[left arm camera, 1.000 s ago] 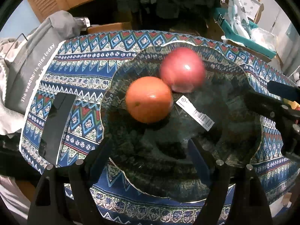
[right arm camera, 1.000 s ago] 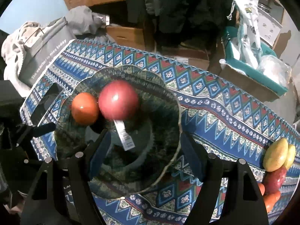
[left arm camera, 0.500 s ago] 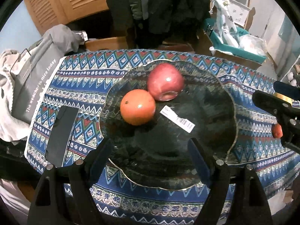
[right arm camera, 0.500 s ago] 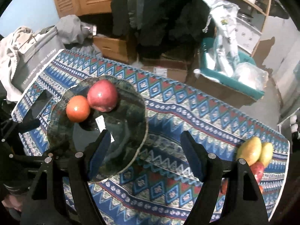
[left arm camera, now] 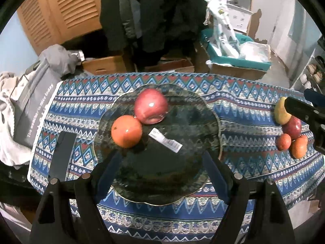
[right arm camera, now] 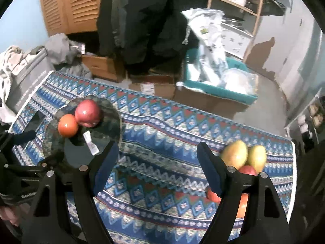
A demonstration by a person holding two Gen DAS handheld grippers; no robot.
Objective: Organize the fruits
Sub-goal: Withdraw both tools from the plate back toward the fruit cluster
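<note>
**Both claws empty; two fruits on plate, rest piled at far end of table**

- Left claw (left arm camera: 160, 174): jaws apart, nothing between them. Hangs over the near rim of the plate (left arm camera: 211, 122).
- Right claw (right arm camera: 156, 162): jaws opening, only bare cloth (right arm camera: 162, 134) between them. It sits between the plate (right arm camera: 113, 111) and the pile.
- On the plate: apple (left arm camera: 151, 108) and orange (left arm camera: 126, 131), touching, toward its left-rear part. A white barcode label (left arm camera: 165, 140) lies flat just right of the orange. The rest of the plate is bare.
- Pile at the right end of the table (left arm camera: 243, 93), well apart from the plate: a yellow mango (left arm camera: 281, 111), a second red apple (left arm camera: 292, 127) and two small orange fruits (left arm camera: 284, 141), bunched and touching. The right wrist view shows two yellow mangoes (right arm camera: 234, 153) side by side; the red and orange ones below are partly hidden behind the right finger (right arm camera: 211, 170).
- In the left wrist view the right claw's dark body overlaps the pile's right side.
- Other stuff: a flat black slab (left arm camera: 61, 154) on the cloth left of the plate, clear of it. A grey bag (left arm camera: 32, 103) with white lettering and rumpled fabric hang off the left end of the table.
- Behind the table: cardboard boxes (left arm camera: 168, 65), a teal bin (left arm camera: 237, 59) of plastic bags, hanging dark clothes (left arm camera: 152, 14), louvred wooden doors (left arm camera: 61, 10).
- Path from pile to plate: open cloth, nothing on it.
</note>
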